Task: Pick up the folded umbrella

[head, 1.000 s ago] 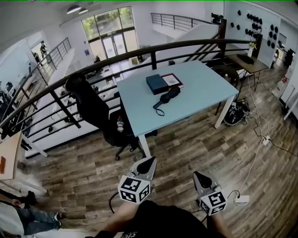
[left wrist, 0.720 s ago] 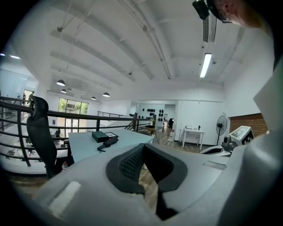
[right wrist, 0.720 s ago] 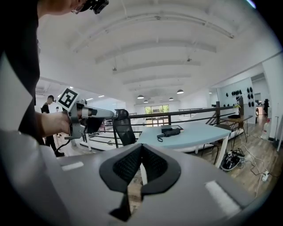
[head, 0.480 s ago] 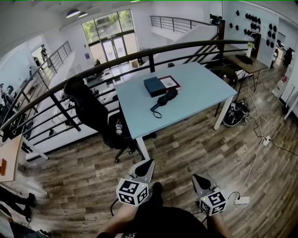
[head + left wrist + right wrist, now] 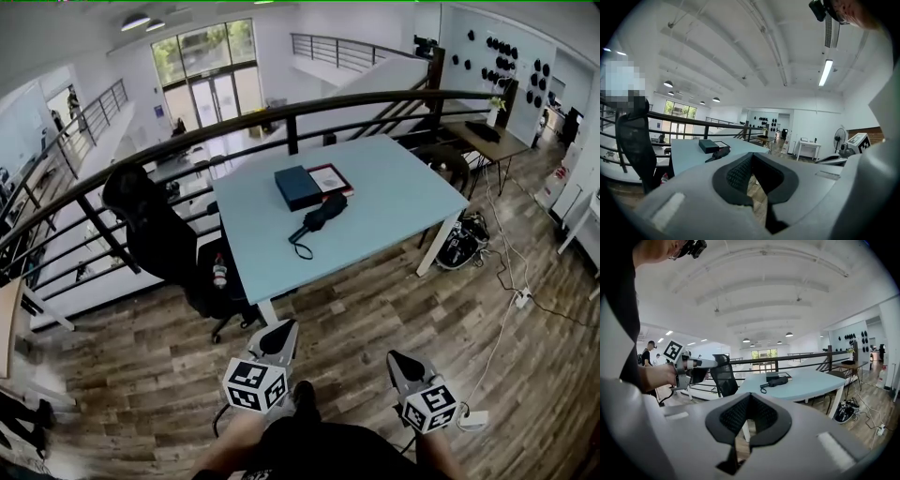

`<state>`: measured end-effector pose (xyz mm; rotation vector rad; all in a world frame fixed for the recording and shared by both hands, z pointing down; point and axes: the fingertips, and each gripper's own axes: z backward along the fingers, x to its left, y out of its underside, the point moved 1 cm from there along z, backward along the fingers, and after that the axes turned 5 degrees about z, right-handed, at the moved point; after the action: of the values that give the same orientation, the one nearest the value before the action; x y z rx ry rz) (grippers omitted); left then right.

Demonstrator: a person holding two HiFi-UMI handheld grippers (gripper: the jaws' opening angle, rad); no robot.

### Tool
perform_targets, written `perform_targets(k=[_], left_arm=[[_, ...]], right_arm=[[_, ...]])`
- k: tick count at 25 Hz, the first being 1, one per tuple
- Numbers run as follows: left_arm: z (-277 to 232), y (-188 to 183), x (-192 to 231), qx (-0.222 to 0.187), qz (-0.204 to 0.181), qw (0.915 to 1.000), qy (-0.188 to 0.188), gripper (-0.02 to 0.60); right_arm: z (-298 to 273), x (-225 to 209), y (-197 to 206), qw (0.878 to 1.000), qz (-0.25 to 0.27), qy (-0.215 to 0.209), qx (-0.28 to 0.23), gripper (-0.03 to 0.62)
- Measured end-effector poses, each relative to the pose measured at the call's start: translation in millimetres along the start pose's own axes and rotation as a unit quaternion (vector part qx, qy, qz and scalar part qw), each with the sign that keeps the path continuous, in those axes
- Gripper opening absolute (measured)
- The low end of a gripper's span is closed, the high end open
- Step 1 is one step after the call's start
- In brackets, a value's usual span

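wood-floored loft, pale blue table (image 5: 394, 202) ahead, and the folded umbrella (image 5: 320, 215) lies on it just beside a dark box (image 5: 297, 187). left gripper (image 5: 280, 333) and right gripper (image 5: 401, 361) hang well short, both pinched together, empty.
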<state>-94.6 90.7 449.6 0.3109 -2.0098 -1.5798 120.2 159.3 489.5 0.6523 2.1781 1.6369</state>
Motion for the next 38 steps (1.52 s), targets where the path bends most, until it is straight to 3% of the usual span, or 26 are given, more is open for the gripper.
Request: perform_targets(k=[5, 13, 18, 22, 29, 38], left_arm=[[-43.2, -18.9, 47.2, 0.010, 0.003, 0.9999, 0.005, 0.005], [-99.1, -35.9, 137.8, 0.028, 0.033, 0.9990, -0.001, 0.005], [-118.8, -44.3, 176.2, 0.038, 0.035, 0.9986, 0.009, 0.005], [-126.3, -48.1, 205.7, 0.039, 0.044, 0.9983, -0.003, 0.005], [-155.7, -42.3, 224.9, 0.050, 0.054, 0.9973, -0.006, 0.005], [-249.7, -57.2, 230.0, 0.050, 0.042, 0.9978, -0.012, 0.005]], right_arm=[[-64.3, -20.9, -19.1, 1.000, -0.017, -0.010, 0.004, 0.000], [-176.5, -18.8, -51.5, 0.998, -0.001, -0.055, 0.035, 0.000], [-223.3, -12.8, -62.8, 0.997, -0.001, -0.069, 0.048, 0.000], [-251.9, -13.5, -60.7, 0.995, -0.009, -0.078, 0.061, 0.000], [-287.9, -33.0, -63.4, 0.994, -0.021, -0.090, 0.062, 0.000], [-337.8, -120.5, -64.3, 0.992, -0.046, -0.097, 0.059, 0.000]])
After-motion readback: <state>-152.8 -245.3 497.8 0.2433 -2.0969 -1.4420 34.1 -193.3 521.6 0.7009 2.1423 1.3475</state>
